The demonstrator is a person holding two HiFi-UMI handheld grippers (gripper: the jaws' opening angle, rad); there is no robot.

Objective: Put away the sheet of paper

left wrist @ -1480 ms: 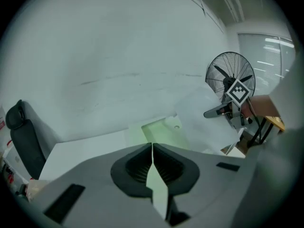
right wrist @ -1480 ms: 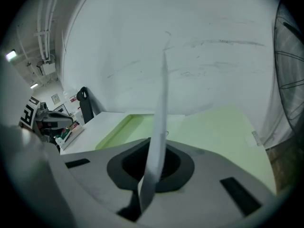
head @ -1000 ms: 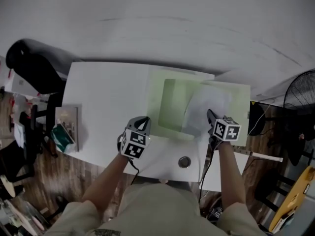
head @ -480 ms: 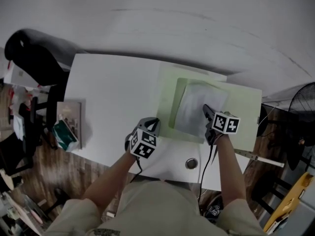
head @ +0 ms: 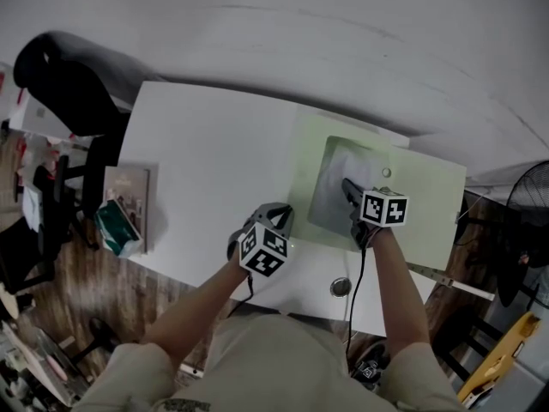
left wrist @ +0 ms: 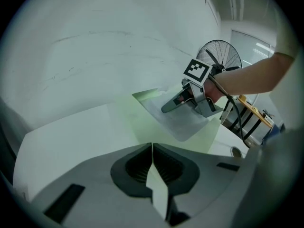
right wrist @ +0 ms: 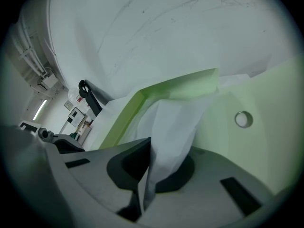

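Grip first: right gripper (right wrist: 147, 148) is clamping shut on the near edge of the paper (right wrist: 178, 120), while left gripper (left wrist: 152, 148) is pinching a pale flap (left wrist: 159, 194), likely the cover of the folder (head: 433, 209). Paper is lying on the open folder; I would be sliding it in low and flat toward the far edge

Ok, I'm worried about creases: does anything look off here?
The sheet of paper bows upward where the right gripper pinches its edge, rather than lying flat on the green folder. No tear is visible.
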